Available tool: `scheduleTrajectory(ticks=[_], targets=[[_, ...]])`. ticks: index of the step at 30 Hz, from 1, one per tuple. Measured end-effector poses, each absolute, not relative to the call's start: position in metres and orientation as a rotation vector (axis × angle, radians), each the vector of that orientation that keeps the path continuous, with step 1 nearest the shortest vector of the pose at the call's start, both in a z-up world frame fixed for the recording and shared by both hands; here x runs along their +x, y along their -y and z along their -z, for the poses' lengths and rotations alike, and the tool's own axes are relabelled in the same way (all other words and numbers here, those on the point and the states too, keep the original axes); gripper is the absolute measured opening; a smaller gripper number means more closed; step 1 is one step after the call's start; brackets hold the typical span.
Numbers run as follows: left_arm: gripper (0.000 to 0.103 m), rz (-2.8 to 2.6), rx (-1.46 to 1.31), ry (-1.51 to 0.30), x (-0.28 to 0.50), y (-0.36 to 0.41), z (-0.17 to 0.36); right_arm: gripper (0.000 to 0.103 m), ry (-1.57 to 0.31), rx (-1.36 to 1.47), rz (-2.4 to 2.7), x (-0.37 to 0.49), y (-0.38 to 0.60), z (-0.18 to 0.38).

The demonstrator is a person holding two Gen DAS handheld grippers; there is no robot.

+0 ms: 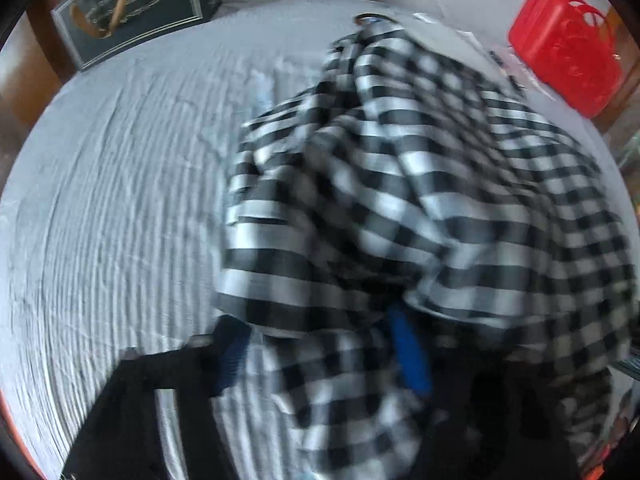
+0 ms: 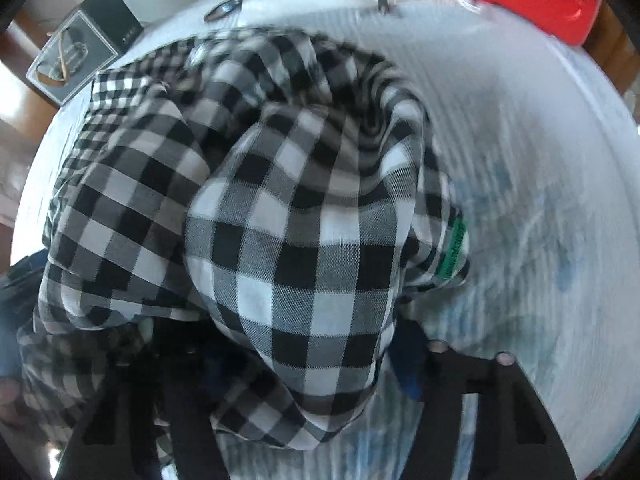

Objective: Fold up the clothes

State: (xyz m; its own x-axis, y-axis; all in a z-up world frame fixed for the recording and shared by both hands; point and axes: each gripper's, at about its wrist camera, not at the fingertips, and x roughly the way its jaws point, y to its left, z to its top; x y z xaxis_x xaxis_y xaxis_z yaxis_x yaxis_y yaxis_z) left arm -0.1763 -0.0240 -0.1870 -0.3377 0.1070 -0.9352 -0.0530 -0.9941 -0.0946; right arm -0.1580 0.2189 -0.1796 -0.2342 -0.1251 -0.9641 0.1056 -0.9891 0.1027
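Both tools point down over the bed (image 1: 100, 200) with its pale ribbed cover. The checked shirt (image 2: 288, 220) lies bunched across the middle of both views, spilling right in the left wrist view. The left tool (image 1: 320, 360) has black-and-white cloth bunched between its blue-padded fingers (image 1: 408, 352), apparently clenched on it. The right tool (image 2: 300, 380) likewise has shirt fabric between its dark fingers (image 2: 472, 380). A red basket (image 1: 564, 48) sits upper right, a framed picture (image 1: 132, 8) upper left.

Home bedroom, striped bedsheet (image 1: 120, 200), wooden furniture, red plastic basket (image 1: 568, 48)
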Motion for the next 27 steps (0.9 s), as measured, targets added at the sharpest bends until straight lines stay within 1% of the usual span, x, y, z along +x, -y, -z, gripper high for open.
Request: scheduleTrajectory(ticks=[1,2,3,6,10,11,13,15,16,17,19,20,21,25,26,27], targets=[[0.031,-2.488,-1.744,0.053,-0.175,0.020,0.182,0.031,0.022,1.841,2.363,-0.158,-0.222,0.178],[0.023,-2.507,-1.739,0.032,-0.174,0.019,0.177,0.025,0.043,1.832,2.364,-0.157,-0.226,0.175],[0.014,-2.526,-1.732,0.019,-0.173,0.018,0.170,0.016,0.057,1.818,2.374,-0.157,-0.231,0.170],[0.011,-2.587,-1.644,0.097,-0.166,0.030,0.129,0.011,0.024,1.710,2.500,-0.153,-0.252,0.137],[0.011,-2.666,-1.480,0.134,-0.157,0.042,0.064,0.010,0.003,1.527,2.745,-0.150,-0.299,0.075],[0.012,-2.658,-1.475,0.146,-0.157,0.044,0.056,0.010,0.005,1.486,2.809,-0.151,-0.315,0.060],[0.028,-2.637,-1.496,0.151,-0.157,0.046,0.048,0.010,0.020,1.440,2.908,-0.151,-0.345,0.041],[0.067,-2.619,-1.524,0.144,-0.156,0.046,0.046,0.010,0.047,1.441,2.982,-0.148,-0.378,0.030],[0.073,-2.620,-1.536,0.138,-0.154,0.044,0.048,0.010,0.061,1.463,3.000,-0.145,-0.393,0.029],[0.076,-2.618,-1.537,0.140,-0.150,0.043,0.050,0.010,0.072,1.490,3.010,-0.143,-0.406,0.031],[0.076,-2.603,-1.558,0.152,-0.144,0.041,0.058,0.012,0.111,1.559,2.996,-0.138,-0.425,0.041],[0.076,-2.597,-1.577,0.157,-0.144,0.042,0.062,0.019,0.131,1.610,2.970,-0.134,-0.434,0.049],[0.076,-2.591,-1.596,0.164,-0.143,0.042,0.067,0.030,0.156,1.649,2.942,-0.130,-0.440,0.057],[0.076,-2.585,-1.660,0.218,-0.147,0.043,0.094,0.049,0.262,1.740,2.792,-0.106,-0.446,0.090],[0.076,-2.588,-1.675,0.229,-0.150,0.044,0.101,0.063,0.285,1.745,2.755,-0.103,-0.445,0.097],[0.076,-2.598,-1.695,0.230,-0.153,0.044,0.108,0.080,0.306,1.743,2.723,-0.102,-0.442,0.103]])
